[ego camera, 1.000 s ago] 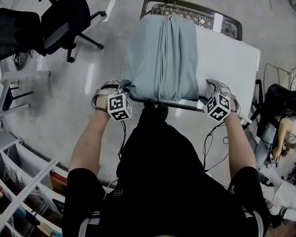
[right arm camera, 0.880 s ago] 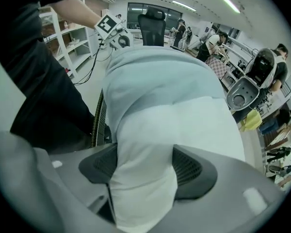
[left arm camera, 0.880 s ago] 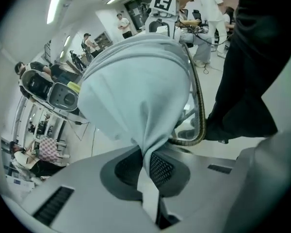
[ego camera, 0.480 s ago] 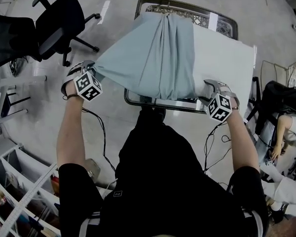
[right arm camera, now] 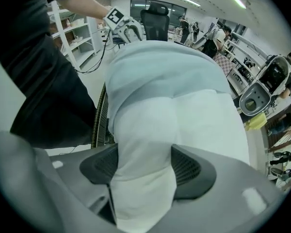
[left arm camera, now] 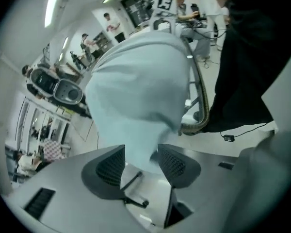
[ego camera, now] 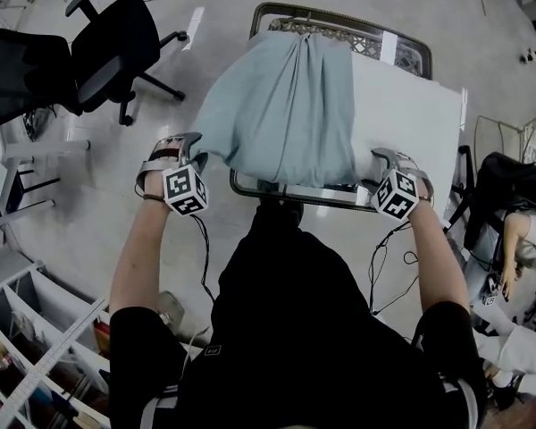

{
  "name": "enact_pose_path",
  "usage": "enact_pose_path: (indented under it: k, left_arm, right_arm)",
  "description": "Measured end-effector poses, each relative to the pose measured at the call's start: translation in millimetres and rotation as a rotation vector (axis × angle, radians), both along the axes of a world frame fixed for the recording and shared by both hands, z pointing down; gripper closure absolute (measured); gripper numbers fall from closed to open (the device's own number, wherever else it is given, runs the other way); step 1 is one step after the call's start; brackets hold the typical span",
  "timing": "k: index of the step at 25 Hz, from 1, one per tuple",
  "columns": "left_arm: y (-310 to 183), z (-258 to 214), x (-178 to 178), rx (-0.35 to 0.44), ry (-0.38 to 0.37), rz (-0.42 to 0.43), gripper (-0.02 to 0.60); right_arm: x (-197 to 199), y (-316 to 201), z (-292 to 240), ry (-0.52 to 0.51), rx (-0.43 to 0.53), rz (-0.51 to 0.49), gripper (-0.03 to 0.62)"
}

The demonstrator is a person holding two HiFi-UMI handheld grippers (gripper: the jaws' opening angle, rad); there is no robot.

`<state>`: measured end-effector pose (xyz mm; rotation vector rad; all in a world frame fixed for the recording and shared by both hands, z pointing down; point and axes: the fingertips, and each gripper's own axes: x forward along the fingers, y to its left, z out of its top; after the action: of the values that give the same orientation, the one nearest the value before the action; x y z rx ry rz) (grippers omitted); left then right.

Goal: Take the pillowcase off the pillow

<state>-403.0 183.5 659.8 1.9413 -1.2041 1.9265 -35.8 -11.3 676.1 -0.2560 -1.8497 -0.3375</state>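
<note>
Pillowcase [ego camera: 277,105] hangs between the just-opened jaws of the left tool [left arm camera: 141,158]; the right tool [right arm camera: 144,165] clamps the pillow [ego camera: 404,105]

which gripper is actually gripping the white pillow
The right gripper: its jaws pinch the white pillow. On the left gripper the jaws have just been opening, blue pillowcase loose between them.
</note>
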Motion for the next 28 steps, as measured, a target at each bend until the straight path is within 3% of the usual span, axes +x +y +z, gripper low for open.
enact_pose_path:
  k: [2, 4, 7, 9, 10, 11, 13, 20, 28]
  left_arm:
    - [-1.6, 8.4, 48.0, 0.034, 0.067, 0.093, 0.370]
    - [-6.9, 20.8, 85.7, 0.042, 0.143, 0.127, 0.355]
    - [-18.7, 35.7, 107.2, 0.035, 0.193, 0.089, 0.356]
    - [-22.9, 38.7, 104.3, 0.020, 0.181, 0.055, 0.424]
    - [-22.7, 38.6, 99.6, 0.014, 0.152, 0.057, 0.467]
    - [-21.6, 37.5, 92.7, 0.011, 0.113, 0.066, 0.569]
    - [-20.3, 31.4, 72.0, 0.010, 0.049, 0.058, 0.572]
    - [-38.4, -13.9, -12.9, 0.071, -0.071, -0.095, 0.574]
    - [-59.8, -62.3, -88.1, 0.125, -0.137, -0.213, 0.574]
  right_arm:
    - [-0.4, 0.8, -0.4, -0.005, -0.004, 0.007, 0.250]
    - [-1.2, 2.1, 0.1, -0.011, -0.001, 0.015, 0.249]
    - [-2.1, 4.1, 1.1, -0.017, 0.011, 0.020, 0.249]
    - [-1.5, 3.5, -0.4, -0.011, 0.023, 0.015, 0.261]
    - [-0.8, 2.9, -1.9, -0.006, 0.026, 0.010, 0.273]
    - [-0.3, 2.2, -3.9, -0.002, 0.025, 0.006, 0.288]
    - [-0.7, 0.2, -8.6, 0.004, 0.017, 0.002, 0.307]
    - [-15.1, -12.8, -29.5, -0.008, 0.003, 0.035, 0.346]
    - [1.4, -21.6, -39.5, -0.012, -0.037, 0.083, 0.361]
